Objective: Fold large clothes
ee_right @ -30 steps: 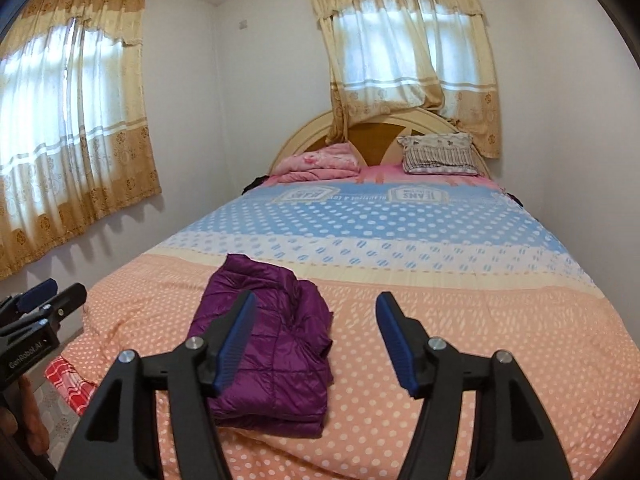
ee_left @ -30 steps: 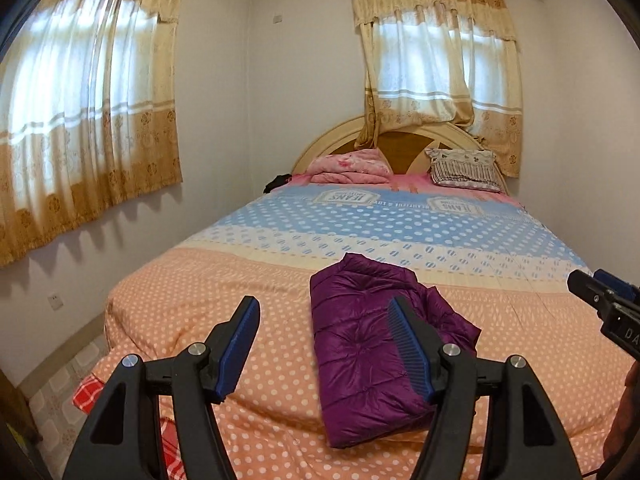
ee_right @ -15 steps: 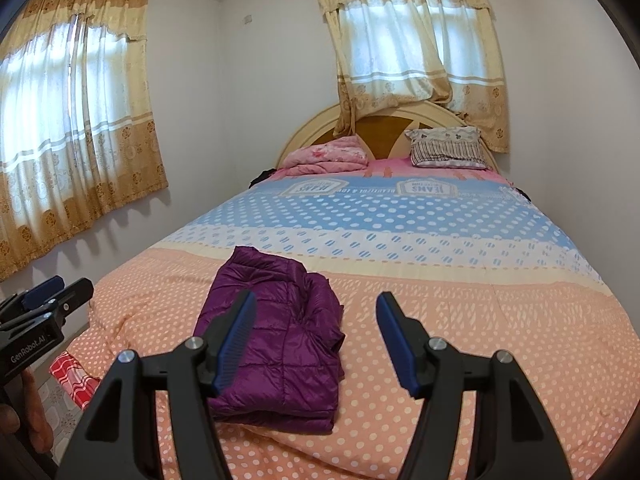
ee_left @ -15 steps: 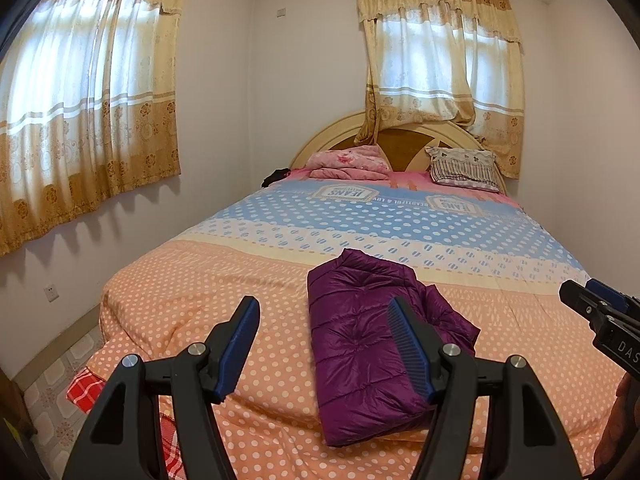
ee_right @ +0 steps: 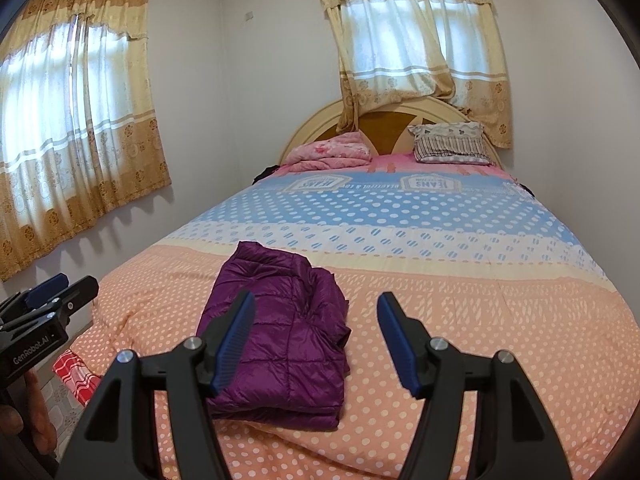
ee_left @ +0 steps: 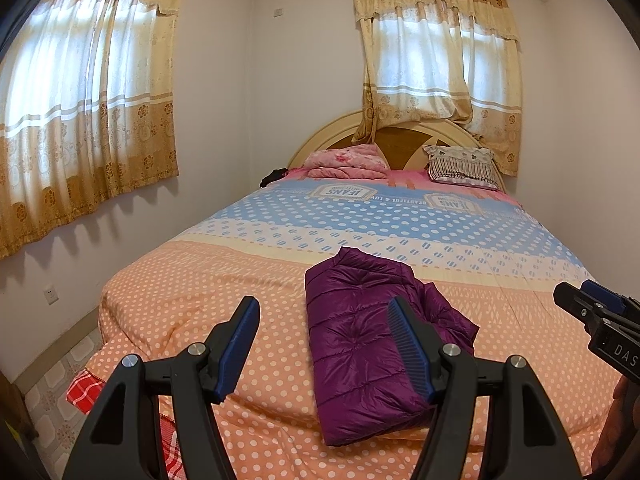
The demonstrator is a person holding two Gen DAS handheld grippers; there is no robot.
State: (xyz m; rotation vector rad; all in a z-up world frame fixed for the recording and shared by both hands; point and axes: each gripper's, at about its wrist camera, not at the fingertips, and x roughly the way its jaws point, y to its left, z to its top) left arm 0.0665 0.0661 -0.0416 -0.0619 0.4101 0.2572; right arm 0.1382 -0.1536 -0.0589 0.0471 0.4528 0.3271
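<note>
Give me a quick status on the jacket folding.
Left claw open, empty. Right claw open, empty. Purple jacket lies folded on the bed, untouched. Nothing in the way.

Setting: bedroom in a home. Evidence: a double bed (ee_left: 400, 240) fills most of the room, with an arched wooden headboard (ee_left: 400, 136) against the far wall. Polka-dot quilt (ee_right: 440, 216) in orange, cream and blue bands covers it. At the head lie a striped pillow (ee_left: 462, 162) and a folded pink blanket (ee_left: 346, 160). Two windows, both hung with gold-patterned curtains (ee_left: 88, 112) and sheer panels. Plain white walls, a wall socket (ee_left: 50, 294) low on the left, patterned floor tiles (ee_left: 56, 384) beside the bed.
</note>
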